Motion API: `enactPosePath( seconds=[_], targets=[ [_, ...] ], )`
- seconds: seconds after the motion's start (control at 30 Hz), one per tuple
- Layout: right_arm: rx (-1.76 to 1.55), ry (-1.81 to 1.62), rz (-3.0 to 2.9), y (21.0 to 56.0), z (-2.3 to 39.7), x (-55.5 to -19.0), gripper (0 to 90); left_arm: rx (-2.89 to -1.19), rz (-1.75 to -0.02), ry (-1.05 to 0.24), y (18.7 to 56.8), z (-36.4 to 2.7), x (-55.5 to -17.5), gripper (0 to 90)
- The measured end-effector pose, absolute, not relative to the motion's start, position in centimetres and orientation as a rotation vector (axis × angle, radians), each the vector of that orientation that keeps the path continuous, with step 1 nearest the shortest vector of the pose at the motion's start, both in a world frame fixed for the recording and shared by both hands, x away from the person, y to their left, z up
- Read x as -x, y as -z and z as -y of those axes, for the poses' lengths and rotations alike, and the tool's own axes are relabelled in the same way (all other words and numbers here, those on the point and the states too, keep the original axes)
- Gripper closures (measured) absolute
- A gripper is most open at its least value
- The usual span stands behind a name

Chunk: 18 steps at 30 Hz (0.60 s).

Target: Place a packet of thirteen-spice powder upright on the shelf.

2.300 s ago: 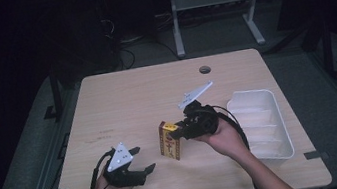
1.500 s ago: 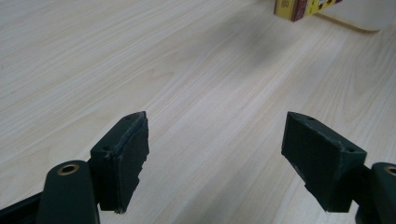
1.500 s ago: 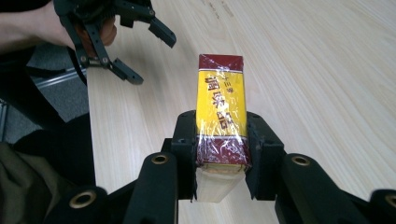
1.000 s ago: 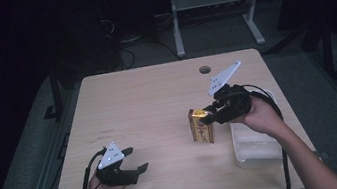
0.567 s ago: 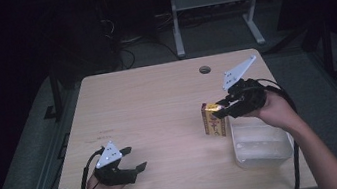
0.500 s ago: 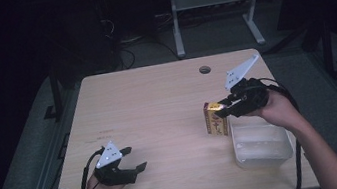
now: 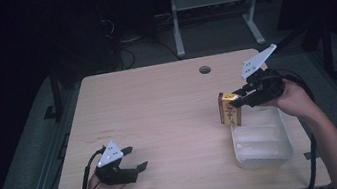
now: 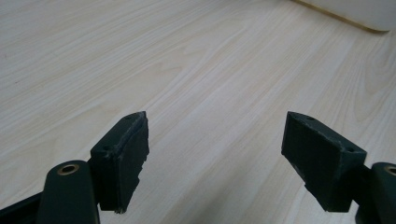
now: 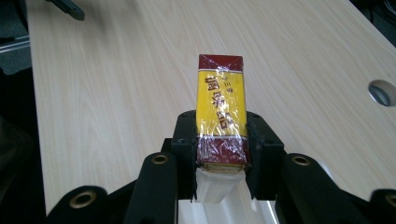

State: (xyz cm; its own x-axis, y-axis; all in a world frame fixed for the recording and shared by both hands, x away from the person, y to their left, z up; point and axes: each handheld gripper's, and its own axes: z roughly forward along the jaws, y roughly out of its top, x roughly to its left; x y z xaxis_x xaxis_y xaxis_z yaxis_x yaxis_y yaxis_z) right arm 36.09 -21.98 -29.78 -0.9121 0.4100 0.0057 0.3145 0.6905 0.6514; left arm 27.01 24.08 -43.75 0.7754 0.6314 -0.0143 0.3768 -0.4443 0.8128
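A yellow and dark red box (image 7: 230, 109) (image 9: 220, 109) hangs in the air at the far left corner of the white tray (image 7: 280, 150), above the table. My right gripper (image 7: 241, 100) (image 9: 220, 154) is shut on the box's near end, with one jaw on each side. At the table's front left my left gripper (image 7: 134, 159) (image 8: 215, 158) rests on the wood, open, with nothing between its jaws.
The light wooden table (image 7: 159, 111) has a round cable hole (image 7: 204, 69) at its far edge. The white tray's corner (image 8: 355, 11) shows far off in the left gripper view. Dark floor and a metal stand (image 7: 213, 2) lie beyond the table.
My right gripper has carried the box to the right, from the table's middle to the tray's far left corner. The left gripper has stayed put.
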Motion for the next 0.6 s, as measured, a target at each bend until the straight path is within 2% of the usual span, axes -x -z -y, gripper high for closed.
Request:
enactPosePath(
  seconds=[0.6],
  targets=[
    [-0.69, -0.979, -2.744, 31.2, 24.8, -36.6, 68.2, -2.079, -0.758, -0.36, 43.7, -24.2, -27.1, 22.9]
  ],
)
